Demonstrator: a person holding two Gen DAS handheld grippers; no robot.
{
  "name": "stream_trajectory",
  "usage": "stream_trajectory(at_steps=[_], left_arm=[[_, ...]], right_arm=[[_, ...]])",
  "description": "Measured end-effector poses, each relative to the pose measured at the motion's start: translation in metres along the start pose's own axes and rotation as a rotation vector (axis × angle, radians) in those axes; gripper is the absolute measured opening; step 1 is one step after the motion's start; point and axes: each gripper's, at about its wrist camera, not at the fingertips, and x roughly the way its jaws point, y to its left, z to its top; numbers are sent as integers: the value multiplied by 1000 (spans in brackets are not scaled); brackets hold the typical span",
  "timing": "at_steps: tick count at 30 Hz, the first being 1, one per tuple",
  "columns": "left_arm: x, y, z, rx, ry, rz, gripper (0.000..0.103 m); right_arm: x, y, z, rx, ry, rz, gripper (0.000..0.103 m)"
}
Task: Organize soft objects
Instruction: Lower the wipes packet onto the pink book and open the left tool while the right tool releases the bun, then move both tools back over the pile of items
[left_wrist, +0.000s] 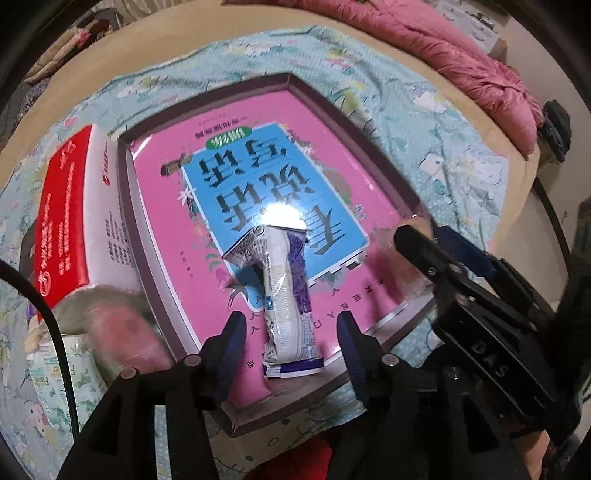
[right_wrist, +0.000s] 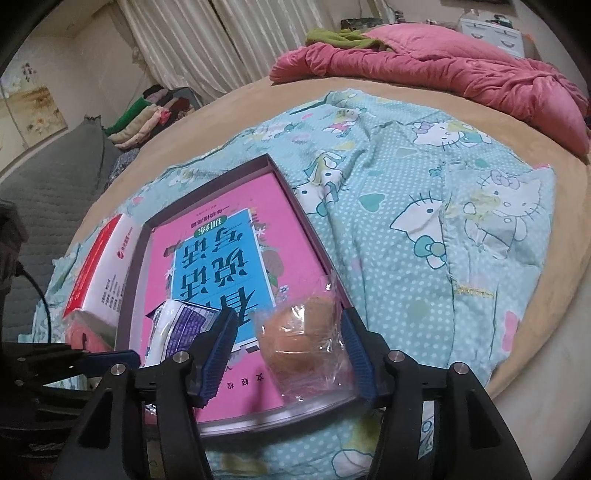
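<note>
A shallow purple-walled box holds a pink and blue book; the box also shows in the right wrist view. A white and purple snack packet lies on the book between the open fingers of my left gripper, apart from both pads. In the right wrist view the packet lies left of my right gripper. A brown bun in clear wrap lies on the book between the right gripper's open fingers; its wrap is close to the right pad. The right gripper shows at the box's right edge.
A red and white carton stands against the box's left wall, with a blurred pink and grey soft thing below it. The box rests on a teal cartoon-print sheet on a bed. A pink quilt lies at the far side.
</note>
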Motion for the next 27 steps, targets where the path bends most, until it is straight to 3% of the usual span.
stream_trajectory(at_steps=[13, 16, 27], left_arm=[[-34, 1, -10, -1, -113, 23, 63], [-41, 4, -13, -12, -134, 26, 68], [-64, 13, -22, -43, -182, 5, 69]], right_arm=[[-10, -1, 2, 5, -45, -25, 61], [-17, 0, 4, 2, -81, -45, 71], [-34, 14, 10, -23, -140, -66, 74]])
